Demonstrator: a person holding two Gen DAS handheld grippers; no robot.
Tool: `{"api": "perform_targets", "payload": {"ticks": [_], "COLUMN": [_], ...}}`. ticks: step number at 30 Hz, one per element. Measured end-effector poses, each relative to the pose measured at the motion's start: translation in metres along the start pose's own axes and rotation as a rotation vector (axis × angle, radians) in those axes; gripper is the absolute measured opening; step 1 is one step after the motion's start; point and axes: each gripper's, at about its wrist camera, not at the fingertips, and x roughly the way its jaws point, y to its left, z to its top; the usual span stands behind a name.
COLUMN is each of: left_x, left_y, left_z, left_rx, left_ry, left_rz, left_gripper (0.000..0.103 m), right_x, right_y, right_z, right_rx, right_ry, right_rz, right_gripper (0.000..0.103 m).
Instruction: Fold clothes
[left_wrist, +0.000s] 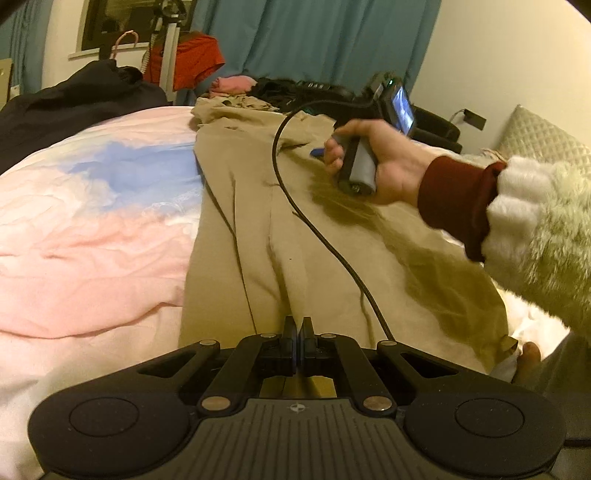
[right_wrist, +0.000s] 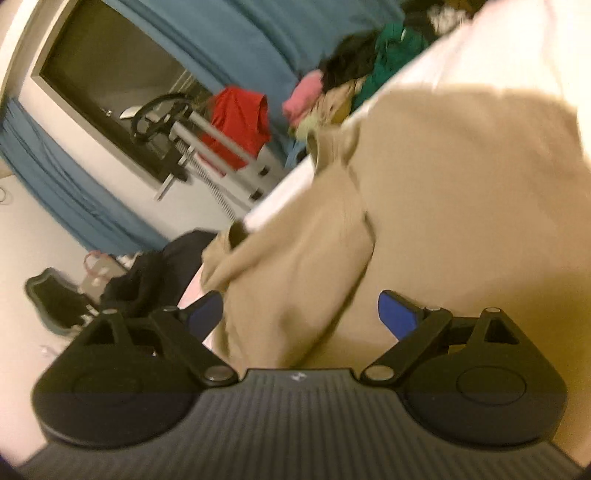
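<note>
Khaki trousers are seen laid lengthwise along a bed, spread over a pink, white and blue duvet; the legs run from the near edge toward the far end, where the waistband is bunched beside a heap of clothes. The left gripper is held low at the near end of the trousers; its black fingers are pressed together, and whether a fold of cloth is caught between them cannot be told. A black cable is draped in a curve across the khaki cloth. Farther up the bed, the right gripper's handle is gripped by the right hand, which emerges from a dark red cuff under a fluffy white sleeve; the device is held above the trousers, and a lit screen is shown on its back. In the right wrist view, which is tilted and blurred, the right gripper is shown with its blue-padded fingers spread wide apart; rumpled khaki cloth fills the space between and beyond them, though contact cannot be confirmed. Teal curtains, a red garment on a metal stand, and a quilted pillow are visible around the bed.
</note>
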Motion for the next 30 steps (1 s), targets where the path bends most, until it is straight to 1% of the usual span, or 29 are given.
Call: {"api": "perform_targets", "payload": {"ticks": [1, 2, 3, 5, 7, 8, 10, 13, 14, 15, 17, 19, 20, 21, 22, 23, 24, 25, 27, 28, 30], "left_x": [0.0, 0.0, 0.001, 0.001, -0.004, -0.008, -0.009, 0.005, 0.01, 0.015, 0.021, 0.021, 0.022, 0.021, 0.019, 0.017, 0.014, 0.009, -0.002, -0.007, -0.017], "left_y": [-0.001, -0.003, -0.005, -0.009, -0.014, -0.016, -0.02, -0.028, -0.029, -0.029, -0.028, -0.025, -0.023, -0.022, -0.022, -0.022, -0.021, -0.021, -0.023, -0.024, -0.025], "left_z": [0.0, 0.0, 0.0, 0.001, 0.001, 0.001, 0.002, -0.001, -0.003, -0.005, -0.006, -0.004, -0.003, -0.002, -0.001, -0.001, -0.001, 0.0, 0.0, 0.001, 0.001], "left_rx": [0.004, 0.011, 0.018, 0.032, 0.043, 0.047, 0.041, 0.052, 0.056, 0.06, 0.066, 0.066, 0.066, 0.07, 0.078, 0.084, 0.088, 0.092, 0.098, 0.102, 0.103], "left_ry": [-0.003, -0.005, -0.008, -0.009, -0.033, -0.051, -0.058, 0.006, 0.033, 0.059, 0.087, 0.081, 0.078, 0.073, 0.067, 0.059, 0.048, 0.03, -0.017, -0.04, -0.08], "left_rz": [-0.001, -0.003, -0.006, -0.022, -0.046, -0.059, -0.077, -0.083, -0.078, -0.073, -0.065, -0.061, -0.06, -0.056, -0.052, -0.049, -0.049, -0.047, -0.039, -0.034, -0.017], "left_gripper": [0.002, 0.001, 0.001, 0.001, 0.001, 0.001, 0.001, 0.001, 0.001, 0.001, 0.003, 0.011, 0.021, 0.034, 0.039, 0.049, 0.058, 0.063, 0.077, 0.08, 0.081], "right_x": [0.005, 0.01, 0.014, 0.018, 0.01, 0.002, -0.011, -0.028, -0.031, -0.031, -0.027, -0.027, -0.028, -0.03, -0.033, -0.042, -0.052, -0.064, -0.09, -0.1, -0.126], "right_y": [0.001, 0.002, 0.003, 0.007, 0.015, 0.021, 0.029, 0.026, 0.022, 0.018, 0.007, 0.003, 0.003, 0.004, 0.007, 0.013, 0.02, 0.026, 0.038, 0.044, 0.055], "right_z": [-0.002, -0.003, -0.003, -0.004, -0.004, -0.003, -0.001, 0.004, 0.005, 0.006, 0.008, 0.01, 0.011, 0.012, 0.012, 0.01, 0.008, 0.005, 0.0, -0.002, -0.01], "right_rx": [0.0, -0.002, 0.0, 0.001, -0.023, -0.058, -0.127, -0.173, -0.177, -0.179, -0.156, -0.128, -0.127, -0.127, -0.143, -0.175, -0.209, -0.244, -0.309, -0.329, -0.369], "right_ry": [-0.003, -0.01, -0.021, -0.037, -0.094, -0.13, -0.177, -0.239, -0.245, -0.232, -0.182, -0.146, -0.13, -0.115, -0.103, -0.112, -0.126, -0.141, -0.159, -0.159, -0.169], "right_rz": [-0.002, -0.007, -0.015, -0.038, -0.024, -0.017, -0.036, -0.11, -0.127, -0.145, -0.162, -0.161, -0.157, -0.153, -0.154, -0.156, -0.159, -0.159, -0.158, -0.164, -0.184], "right_gripper": [0.078, 0.063, 0.039, 0.005, 0.005, 0.005, 0.005, 0.005, 0.005, 0.005, 0.007, 0.009, 0.012, 0.028, 0.044, 0.079, 0.097, 0.095, 0.094, 0.094, 0.094]}}
